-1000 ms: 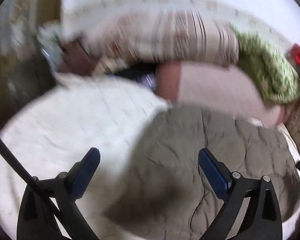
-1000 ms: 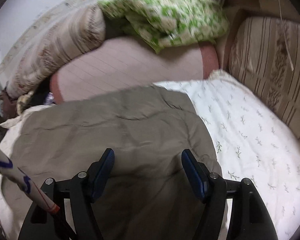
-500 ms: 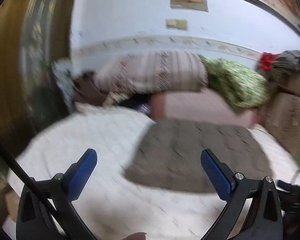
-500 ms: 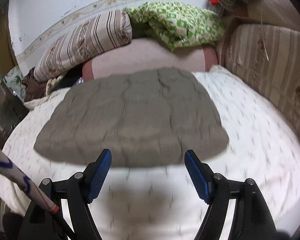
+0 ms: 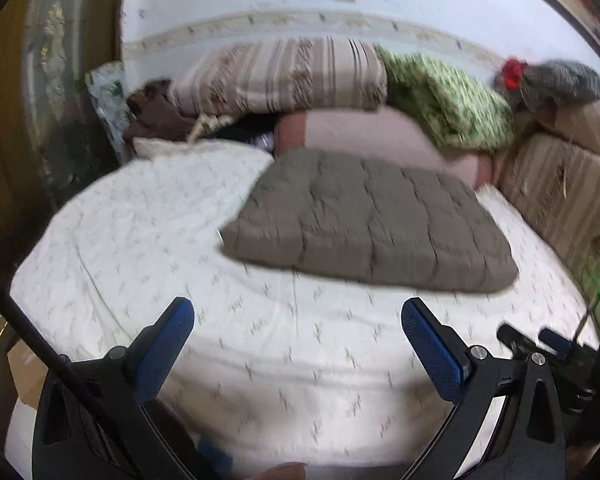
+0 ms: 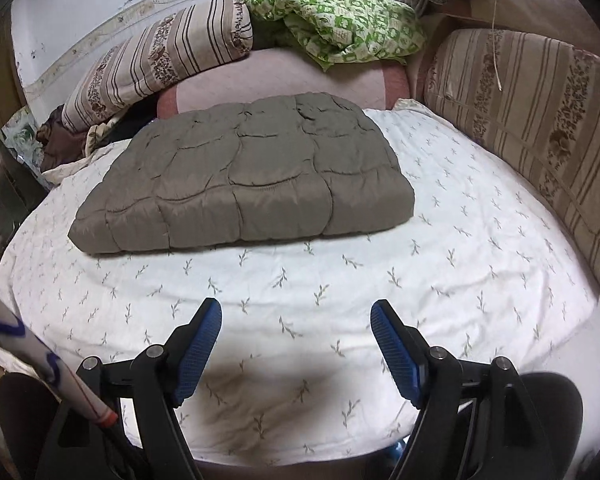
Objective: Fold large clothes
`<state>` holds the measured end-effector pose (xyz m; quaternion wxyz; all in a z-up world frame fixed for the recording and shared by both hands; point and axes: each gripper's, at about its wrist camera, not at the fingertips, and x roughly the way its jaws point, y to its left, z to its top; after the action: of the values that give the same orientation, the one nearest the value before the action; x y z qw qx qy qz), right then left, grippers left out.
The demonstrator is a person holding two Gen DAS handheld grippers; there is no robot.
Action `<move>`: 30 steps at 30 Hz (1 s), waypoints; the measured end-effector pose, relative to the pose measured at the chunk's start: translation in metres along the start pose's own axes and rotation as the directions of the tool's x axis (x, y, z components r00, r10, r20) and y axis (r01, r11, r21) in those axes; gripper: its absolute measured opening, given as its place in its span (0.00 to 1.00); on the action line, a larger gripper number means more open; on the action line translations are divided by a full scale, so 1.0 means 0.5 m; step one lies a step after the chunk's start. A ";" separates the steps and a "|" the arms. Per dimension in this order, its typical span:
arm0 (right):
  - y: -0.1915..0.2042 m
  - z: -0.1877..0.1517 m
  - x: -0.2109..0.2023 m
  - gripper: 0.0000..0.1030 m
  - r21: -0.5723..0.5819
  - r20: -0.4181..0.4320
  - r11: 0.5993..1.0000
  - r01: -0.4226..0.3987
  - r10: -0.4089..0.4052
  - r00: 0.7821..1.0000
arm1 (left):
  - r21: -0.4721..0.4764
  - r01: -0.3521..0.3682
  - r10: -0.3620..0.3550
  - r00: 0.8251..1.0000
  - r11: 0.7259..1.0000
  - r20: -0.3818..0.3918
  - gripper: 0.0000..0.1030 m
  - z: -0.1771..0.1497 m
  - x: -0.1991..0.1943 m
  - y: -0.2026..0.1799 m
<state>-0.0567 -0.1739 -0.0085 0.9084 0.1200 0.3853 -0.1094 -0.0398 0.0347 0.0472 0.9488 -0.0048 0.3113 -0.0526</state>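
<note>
Grey quilted garment [image 6: 244, 176] lies folded on white bedsheet [image 6: 340, 280].

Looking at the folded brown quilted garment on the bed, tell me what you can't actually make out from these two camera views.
- Quilted garment: sleeves, collar and fastening are folded under in both views; its type stays unclear.
- Dark heap beside the striped pillow: blurred in the left wrist view, partly covered by the pillow.
- Framed picture: cut off by the left wrist view's edge.
- Bed's near edge: behind both open grippers.
</note>
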 end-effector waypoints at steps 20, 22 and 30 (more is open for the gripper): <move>0.049 -0.063 -0.078 0.81 -0.108 0.055 0.987 0.121 -0.115 0.992 | 0.026 -0.020 0.021 0.999 0.999 -0.048 1.00 -0.046 -0.044 -0.015; 0.048 -0.063 -0.078 0.81 -0.108 0.052 0.987 0.121 -0.116 0.992 | 0.031 -0.014 0.016 0.998 0.999 -0.059 1.00 -0.049 -0.043 -0.018; 0.041 -0.066 -0.070 0.81 -0.085 0.021 0.989 0.118 -0.116 0.993 | 0.044 -0.002 0.005 0.996 0.999 -0.086 1.00 -0.056 -0.038 -0.025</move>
<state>-0.0967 -0.1407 -0.0023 0.9079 0.0567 0.3885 -0.1468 -0.0728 0.0247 0.0366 0.9345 0.0188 0.3508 -0.0579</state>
